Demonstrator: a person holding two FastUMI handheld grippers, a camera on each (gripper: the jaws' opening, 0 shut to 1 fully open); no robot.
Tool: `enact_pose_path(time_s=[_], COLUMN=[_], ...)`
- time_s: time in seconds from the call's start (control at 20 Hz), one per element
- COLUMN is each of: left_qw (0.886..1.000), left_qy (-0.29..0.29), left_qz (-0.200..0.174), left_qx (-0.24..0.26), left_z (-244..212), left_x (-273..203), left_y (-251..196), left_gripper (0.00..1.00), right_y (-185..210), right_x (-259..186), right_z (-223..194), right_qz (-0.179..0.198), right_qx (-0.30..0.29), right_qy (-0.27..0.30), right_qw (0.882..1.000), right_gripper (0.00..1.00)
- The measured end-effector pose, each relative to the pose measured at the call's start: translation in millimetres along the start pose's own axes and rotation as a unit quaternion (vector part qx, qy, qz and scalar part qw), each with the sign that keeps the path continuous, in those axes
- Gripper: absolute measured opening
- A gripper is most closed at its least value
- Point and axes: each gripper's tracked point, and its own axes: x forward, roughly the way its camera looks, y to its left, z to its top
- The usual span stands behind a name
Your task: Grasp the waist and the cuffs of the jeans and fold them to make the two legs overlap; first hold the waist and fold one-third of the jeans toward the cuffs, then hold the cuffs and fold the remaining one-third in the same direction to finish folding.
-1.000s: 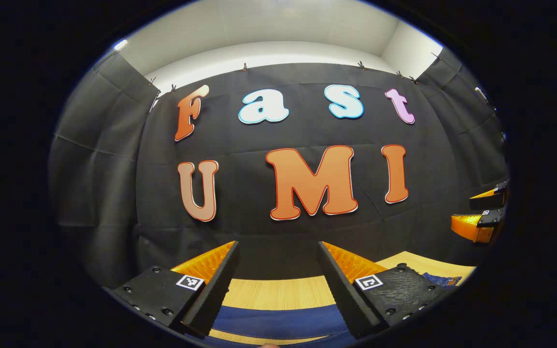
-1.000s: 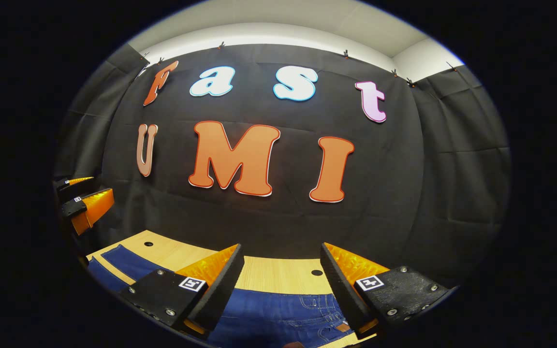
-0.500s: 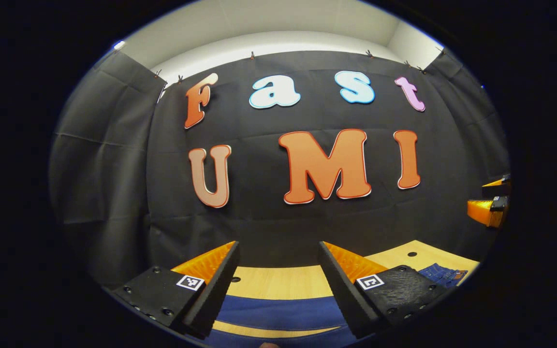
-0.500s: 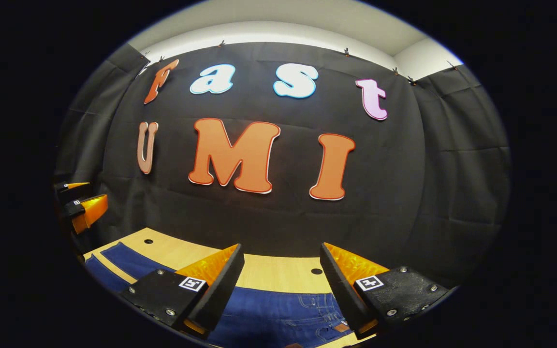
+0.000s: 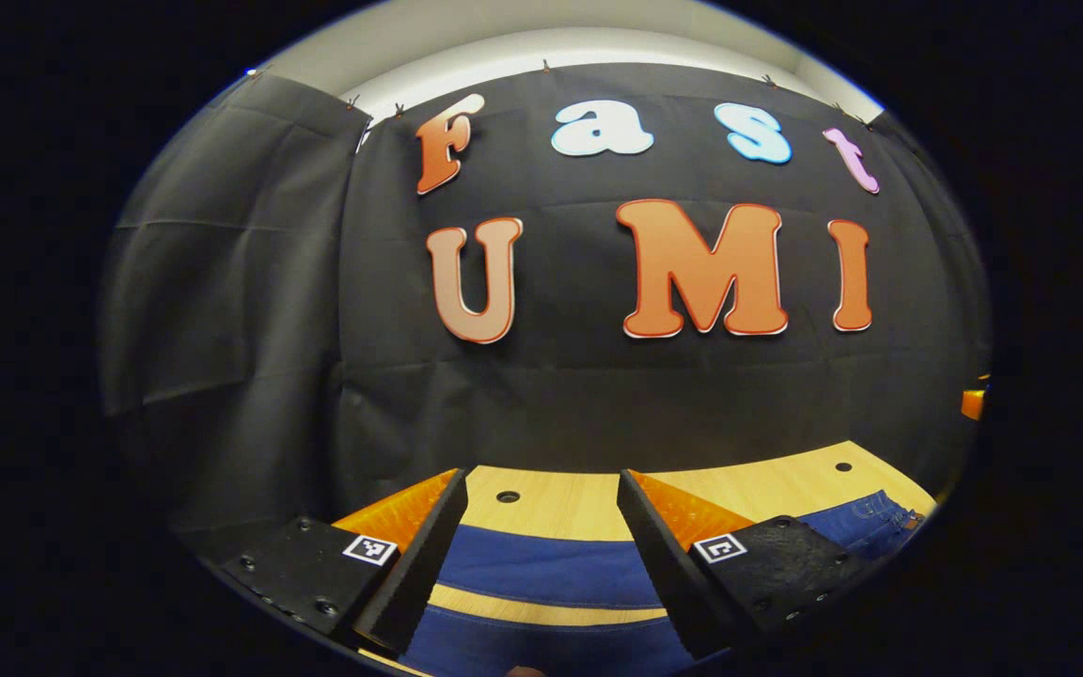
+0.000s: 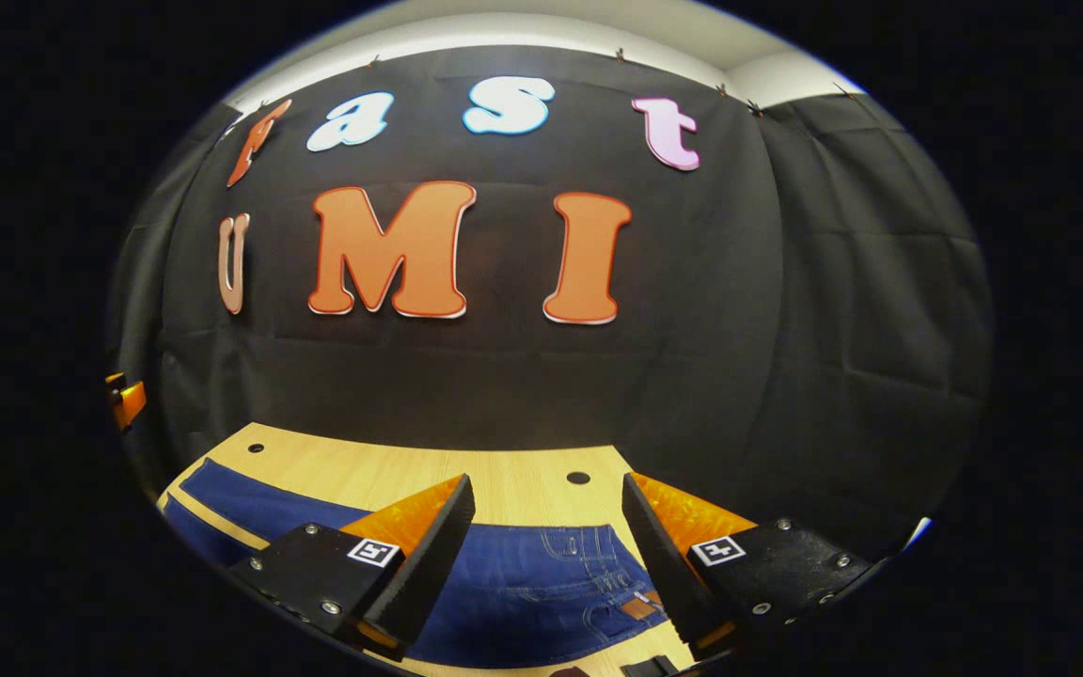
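Jeans flat on the wooden table, both grippers hovering with fingers apart.

The table (image 5: 588, 503) and jeans (image 6: 541, 588) are cut off low in both views; right gripper (image 6: 546, 550) faces the waist, left gripper (image 5: 537, 550) two separate legs.

Jeans (image 6: 541, 583) run under the fingers (image 6: 424, 555), cut off below.

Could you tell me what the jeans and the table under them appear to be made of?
Jeans: blue denim by the look, matte, with visible seam stitching, pockets and a brown patch at the waist. Table: looks like light wood or a wood-grain laminate, smooth, with fine grain lines and small round holes; which of the two cannot be told.
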Motion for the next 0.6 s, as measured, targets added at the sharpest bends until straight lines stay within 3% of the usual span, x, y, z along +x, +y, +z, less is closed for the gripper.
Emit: enact_pose_path(time_s=[0.3,0.6], left_qw=[0.995,0.977], left_qy=[0.074,0.158], left_qz=[0.040,0.077], left_qx=[-0.048,-0.124], left_z=[-54,-114], left_x=[1,-1], left_y=[47,92], left_gripper=[0.99,0.97], right_y=[-17,-27], right_x=[9,15], right_z=[-46,-92], right_qz=[0.001,0.003], right_qx=[0.036,0.077], right_qy=[0.073,0.144], right_qw=[0.997,0.987], right_gripper=[0.97,0.97])
